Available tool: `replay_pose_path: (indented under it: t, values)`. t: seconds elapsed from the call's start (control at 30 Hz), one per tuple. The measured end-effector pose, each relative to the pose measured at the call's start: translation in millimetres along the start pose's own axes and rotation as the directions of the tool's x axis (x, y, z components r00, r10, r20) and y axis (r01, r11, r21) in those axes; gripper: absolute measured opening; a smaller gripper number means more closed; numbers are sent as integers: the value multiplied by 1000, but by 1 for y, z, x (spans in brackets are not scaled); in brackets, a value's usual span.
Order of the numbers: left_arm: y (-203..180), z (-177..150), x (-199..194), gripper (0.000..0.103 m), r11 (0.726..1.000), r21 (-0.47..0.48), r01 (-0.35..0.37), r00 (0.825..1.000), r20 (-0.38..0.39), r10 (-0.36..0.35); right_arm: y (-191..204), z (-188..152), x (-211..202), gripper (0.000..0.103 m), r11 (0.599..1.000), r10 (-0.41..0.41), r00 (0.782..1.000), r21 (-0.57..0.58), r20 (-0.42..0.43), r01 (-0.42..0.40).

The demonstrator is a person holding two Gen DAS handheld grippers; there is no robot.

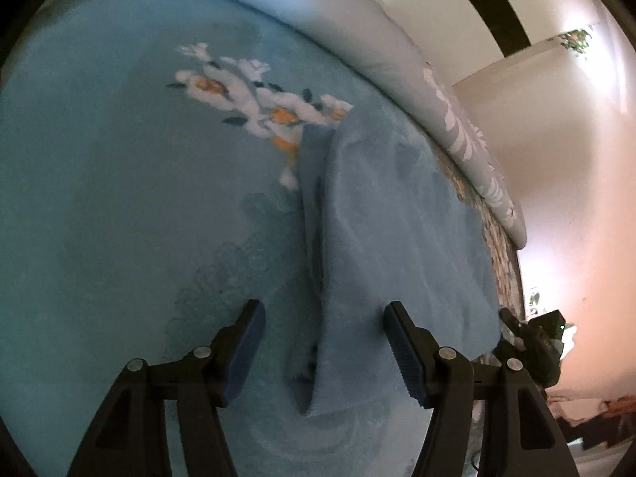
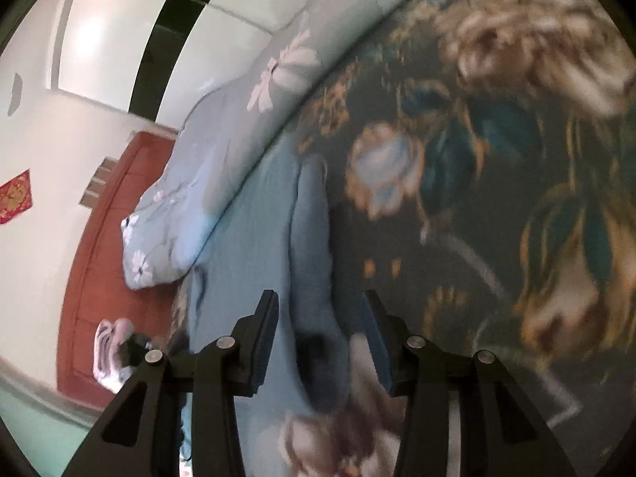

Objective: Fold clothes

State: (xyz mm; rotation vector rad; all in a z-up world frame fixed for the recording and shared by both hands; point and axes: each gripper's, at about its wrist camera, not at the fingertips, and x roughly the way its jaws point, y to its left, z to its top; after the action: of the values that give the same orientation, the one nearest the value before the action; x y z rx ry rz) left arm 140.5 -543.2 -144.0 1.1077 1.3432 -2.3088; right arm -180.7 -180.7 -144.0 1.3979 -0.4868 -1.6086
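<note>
A light blue garment (image 1: 139,198) with a white and orange flower print (image 1: 254,99) lies spread on the bed. One part is folded over as a flap (image 1: 397,238) on its right side. My left gripper (image 1: 322,353) is open just above the flap's near edge, one finger on each side of the fold. In the right wrist view the same blue garment (image 2: 278,278) runs up the middle as a bunched edge. My right gripper (image 2: 322,342) is open around that edge, holding nothing. The other gripper (image 1: 536,338) shows at the garment's right edge.
The bed has a dark floral cover (image 2: 497,159). A pale blue flowered quilt (image 2: 206,183) lies rolled along the far side, also visible in the left wrist view (image 1: 397,59). Beyond are white walls, a red-brown door (image 2: 103,258) and a pinkish cloth (image 2: 109,353).
</note>
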Motion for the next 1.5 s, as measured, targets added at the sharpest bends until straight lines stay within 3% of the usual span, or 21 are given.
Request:
replay_pose_path:
  t: [0.23, 0.4, 0.5, 0.57, 0.63, 0.7, 0.97, 1.37, 1.5]
  values:
    - [-18, -9, 12, 70, 999, 38, 26, 999, -21, -25, 18, -11, 26, 48, 999, 22, 999, -26, -28, -23]
    - [-12, -11, 12, 66, 997, -16, 72, 997, 11, -72, 21, -19, 29, 49, 999, 42, 999, -9, -9, -43]
    - [-9, -13, 12, 45, 996, -54, 71, 998, 4, -70, 21, -24, 28, 45, 998, 61, 998, 10, -3, -61]
    - [-7, -15, 14, 33, 995, -76, 63, 998, 8, -62, 20, -25, 28, 29, 996, 77, 997, 36, 1, -77]
    - [-4, -17, 12, 15, 992, -106, 72, 997, 18, -70, 19, -27, 27, 19, 994, 90, 996, 64, 12, -90]
    - [-2, -19, 8, 9, 986, -137, 98, 995, 39, -93, 19, -29, 26, 17, 991, 101, 995, 89, 26, -102]
    - [-14, -44, -31, 7, 987, -114, 109, 993, 55, -104, 39, -51, 1, 15, 988, 135, 990, 69, 45, -138]
    - [1, -166, -92, 7, 993, -46, 110, 994, 13, -110, 31, -156, -61, 15, 984, 165, 986, 65, 10, -165]
    - [8, -181, -93, 7, 993, -58, 102, 995, 0, -103, 17, -177, -69, 14, 986, 137, 991, 92, 11, -137]
